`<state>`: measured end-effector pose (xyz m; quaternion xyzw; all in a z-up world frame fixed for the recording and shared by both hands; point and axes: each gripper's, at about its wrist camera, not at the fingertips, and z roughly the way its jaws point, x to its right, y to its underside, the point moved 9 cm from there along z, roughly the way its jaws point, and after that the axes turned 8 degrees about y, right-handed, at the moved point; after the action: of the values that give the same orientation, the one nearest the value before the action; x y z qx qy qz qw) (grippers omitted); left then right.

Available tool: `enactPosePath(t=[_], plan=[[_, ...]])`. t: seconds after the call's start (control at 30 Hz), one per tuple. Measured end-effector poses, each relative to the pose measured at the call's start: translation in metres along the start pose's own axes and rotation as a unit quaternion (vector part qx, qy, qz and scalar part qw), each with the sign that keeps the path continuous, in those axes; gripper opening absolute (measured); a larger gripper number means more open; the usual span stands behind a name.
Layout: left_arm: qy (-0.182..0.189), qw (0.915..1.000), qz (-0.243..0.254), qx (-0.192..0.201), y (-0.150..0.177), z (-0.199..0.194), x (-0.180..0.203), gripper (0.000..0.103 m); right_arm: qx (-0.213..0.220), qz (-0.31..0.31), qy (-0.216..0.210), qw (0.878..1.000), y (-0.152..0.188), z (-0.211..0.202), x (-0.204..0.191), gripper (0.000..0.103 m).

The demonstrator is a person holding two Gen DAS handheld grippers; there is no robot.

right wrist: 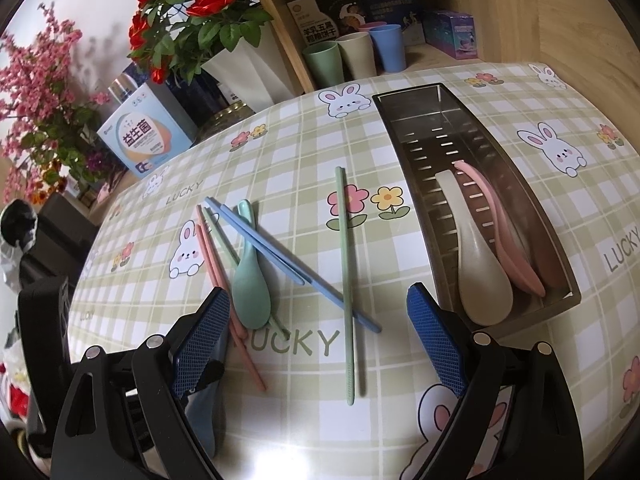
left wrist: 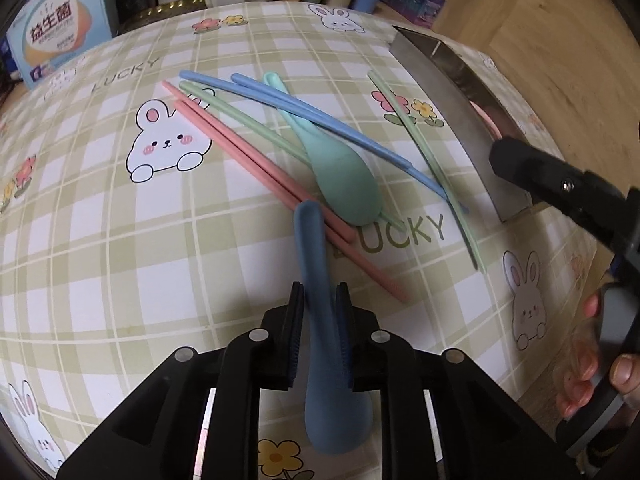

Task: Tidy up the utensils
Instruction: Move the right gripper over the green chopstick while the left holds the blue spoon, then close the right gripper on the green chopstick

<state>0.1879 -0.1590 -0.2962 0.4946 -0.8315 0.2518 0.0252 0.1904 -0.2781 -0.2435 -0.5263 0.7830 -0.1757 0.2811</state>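
Observation:
My left gripper (left wrist: 320,300) is shut on the handle of a blue spoon (left wrist: 320,344), its bowl toward the camera; the spoon partly shows in the right wrist view (right wrist: 204,404). On the checked tablecloth lie a green spoon (left wrist: 340,168), pink chopsticks (left wrist: 256,172), blue chopsticks (left wrist: 320,120) and green chopsticks (left wrist: 432,160). My right gripper (right wrist: 320,320) is open and empty above the cloth, next to a steel utensil tray (right wrist: 404,152) holding a beige spoon (right wrist: 476,264) and a pink spoon (right wrist: 508,236).
Cups (right wrist: 356,54) stand on a shelf behind the table. A blue box (right wrist: 144,136) and flower pots (right wrist: 192,20) stand at the far left. The table's near edge curves below both grippers.

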Motion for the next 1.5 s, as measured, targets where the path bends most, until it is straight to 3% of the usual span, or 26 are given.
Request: enactPosePath(t=[0.17,0.23,0.4,0.83,1.07,1.17,1.3,1.4,1.5], plan=[[-0.008,0.9999,0.004,0.004,0.0,-0.001,0.0,0.014,0.0,-0.001,-0.001,1.0,0.0,-0.001,-0.001,0.087],[0.003,0.9998,-0.018,0.009,-0.001,-0.001,-0.005,0.013,0.0,-0.001,0.0,1.0,0.0,-0.001,-0.001,0.087],[-0.009,0.9979,-0.056,0.032,-0.006,-0.016,-0.03,0.012,0.002,0.002,0.001,1.0,-0.001,-0.002,-0.001,0.087],[-0.138,0.9848,-0.086,0.061,-0.023,-0.056,-0.135,0.012,-0.011,-0.005,-0.001,1.0,0.004,0.003,-0.004,0.087],[-0.109,0.9876,-0.105,0.042,-0.024,-0.043,-0.136,0.013,-0.019,-0.023,-0.007,1.0,0.008,0.007,-0.008,0.087],[-0.097,0.9893,-0.101,0.042,-0.023,-0.038,-0.126,0.014,-0.031,-0.047,-0.02,0.998,0.01,0.012,-0.014,0.063],[-0.068,0.9911,-0.104,0.047,-0.019,-0.041,-0.119,0.023,-0.046,-0.069,-0.024,0.996,0.01,0.019,-0.015,0.033],[-0.058,0.9914,-0.104,0.056,-0.015,-0.049,-0.119,0.023,-0.052,-0.087,-0.021,0.995,0.005,0.025,-0.013,0.02],[-0.051,0.992,-0.1,0.059,-0.009,-0.053,-0.12,0.022,-0.053,-0.107,0.0,0.993,-0.008,0.032,-0.008,0.017]])
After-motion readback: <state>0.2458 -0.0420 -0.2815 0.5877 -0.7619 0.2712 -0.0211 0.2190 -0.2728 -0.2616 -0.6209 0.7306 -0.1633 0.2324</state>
